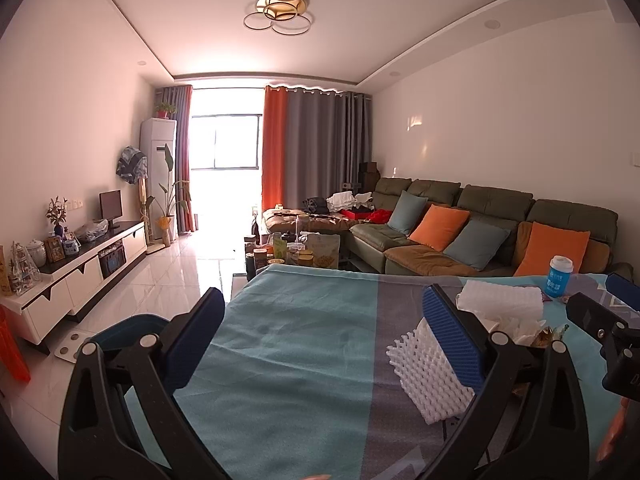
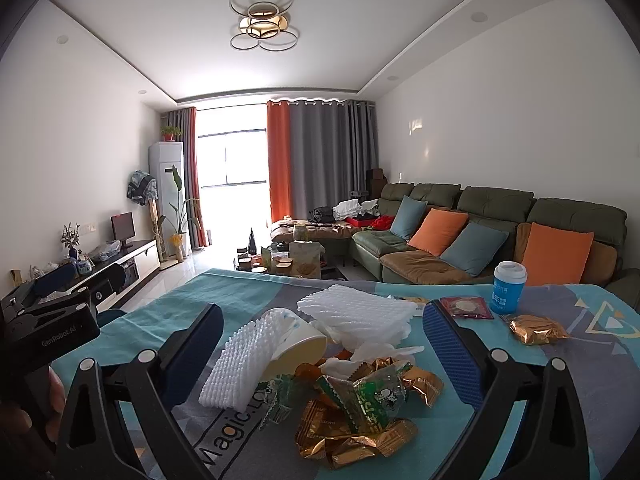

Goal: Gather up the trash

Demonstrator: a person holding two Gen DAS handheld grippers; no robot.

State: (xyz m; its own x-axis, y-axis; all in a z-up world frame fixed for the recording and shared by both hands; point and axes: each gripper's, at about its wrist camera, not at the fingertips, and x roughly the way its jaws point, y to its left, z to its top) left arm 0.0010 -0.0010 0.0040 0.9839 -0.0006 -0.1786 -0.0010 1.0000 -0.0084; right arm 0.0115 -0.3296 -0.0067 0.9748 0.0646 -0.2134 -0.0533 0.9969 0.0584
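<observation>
A pile of trash lies on the teal and grey tablecloth [image 2: 168, 312]. It holds a white foam net [image 2: 236, 364], a tipped paper cup [image 2: 296, 344], green wrappers [image 2: 372, 396] and gold wrappers [image 2: 352, 436]. My right gripper [image 2: 324, 352] is open, with its fingers on either side of this pile and gripping nothing. A stack of white foam sheet [image 2: 356, 312] lies just beyond. My left gripper [image 1: 324, 332] is open over bare cloth; its right finger [image 1: 452, 340] is next to the foam net [image 1: 432, 376].
A blue bottle [image 2: 508, 288], a red packet [image 2: 466, 307] and a gold wrapper [image 2: 536, 330] lie at the table's far right. A dark blue rounded object [image 1: 132, 328] sits low by the table's left edge. Beyond are a coffee table [image 2: 280, 260] and a sofa [image 2: 500, 232].
</observation>
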